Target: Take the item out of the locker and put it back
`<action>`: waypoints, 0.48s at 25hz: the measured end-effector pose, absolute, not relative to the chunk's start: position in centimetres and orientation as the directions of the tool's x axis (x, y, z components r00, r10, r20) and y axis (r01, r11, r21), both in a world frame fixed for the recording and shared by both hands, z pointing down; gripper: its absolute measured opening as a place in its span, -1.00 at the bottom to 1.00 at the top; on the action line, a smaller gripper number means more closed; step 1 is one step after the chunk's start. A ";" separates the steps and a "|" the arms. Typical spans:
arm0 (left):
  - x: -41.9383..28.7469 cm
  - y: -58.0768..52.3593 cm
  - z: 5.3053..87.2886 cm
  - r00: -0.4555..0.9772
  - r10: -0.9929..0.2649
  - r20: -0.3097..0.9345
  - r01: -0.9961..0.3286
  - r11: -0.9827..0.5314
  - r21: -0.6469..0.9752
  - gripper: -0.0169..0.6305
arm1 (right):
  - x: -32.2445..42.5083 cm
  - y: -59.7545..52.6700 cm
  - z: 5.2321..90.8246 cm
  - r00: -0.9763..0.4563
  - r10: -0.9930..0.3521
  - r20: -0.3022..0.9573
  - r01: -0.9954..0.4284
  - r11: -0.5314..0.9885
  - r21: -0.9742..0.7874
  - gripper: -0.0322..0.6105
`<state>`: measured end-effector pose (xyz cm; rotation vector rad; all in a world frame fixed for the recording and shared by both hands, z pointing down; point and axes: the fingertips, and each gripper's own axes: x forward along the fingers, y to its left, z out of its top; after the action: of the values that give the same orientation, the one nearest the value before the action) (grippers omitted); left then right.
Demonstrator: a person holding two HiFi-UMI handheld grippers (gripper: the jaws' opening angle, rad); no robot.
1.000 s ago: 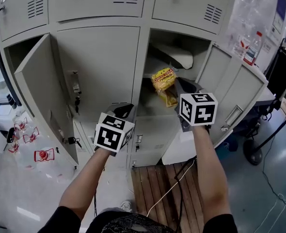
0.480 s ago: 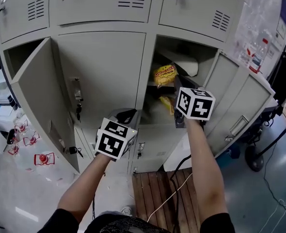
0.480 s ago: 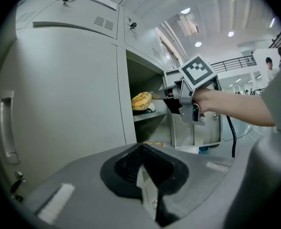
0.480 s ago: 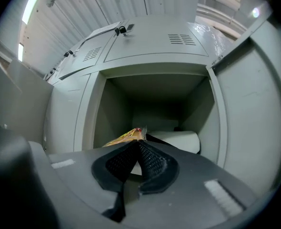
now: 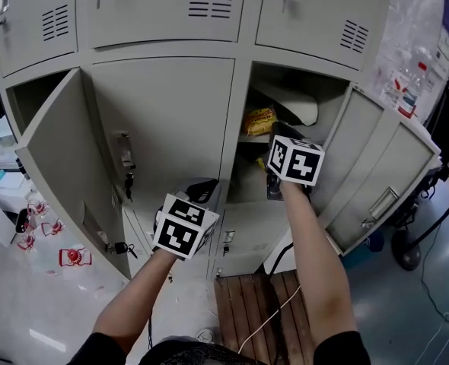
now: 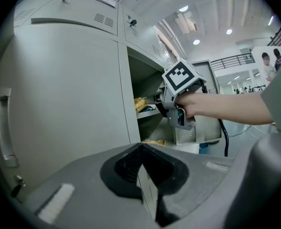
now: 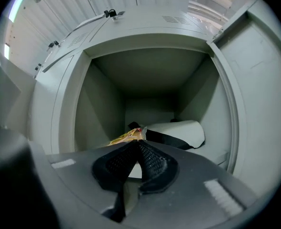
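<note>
The right gripper [image 7: 135,144] has its jaws pressed together on the edge of a yellow snack packet [image 7: 126,136]. It holds the packet inside the open locker compartment [image 7: 150,80], at the level of the shelf [image 6: 147,112]. Behind the packet lies a white rounded thing [image 7: 181,129] with a black band across it. The left gripper [image 6: 140,149] has its jaws together with nothing between them. It hangs in front of the closed locker door [image 5: 163,128], left of the open compartment. A second yellow packet [image 6: 155,142] lies below the shelf. The compartment's door [image 5: 365,166] stands open at the right.
</note>
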<state>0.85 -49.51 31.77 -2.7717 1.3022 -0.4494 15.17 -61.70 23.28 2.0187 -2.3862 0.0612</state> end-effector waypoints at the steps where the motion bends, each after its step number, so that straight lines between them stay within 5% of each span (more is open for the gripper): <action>1: 0.8 -49.5 31.8 0.605 -0.759 0.241 -0.745 -0.646 -0.163 -0.95 | 15.2 -61.9 23.5 -0.158 -0.987 0.042 -0.987 0.157 -0.020 -0.81; 12: 0.3 -49.7 32.1 0.605 -0.760 0.238 -0.750 -0.645 -0.150 -0.95 | 14.8 -63.2 24.9 -0.145 -0.983 0.108 -0.989 0.148 0.015 -0.78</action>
<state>0.34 -49.67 32.05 -2.7836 1.3090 -0.4374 14.83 -63.21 24.92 1.9908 -2.3088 0.0907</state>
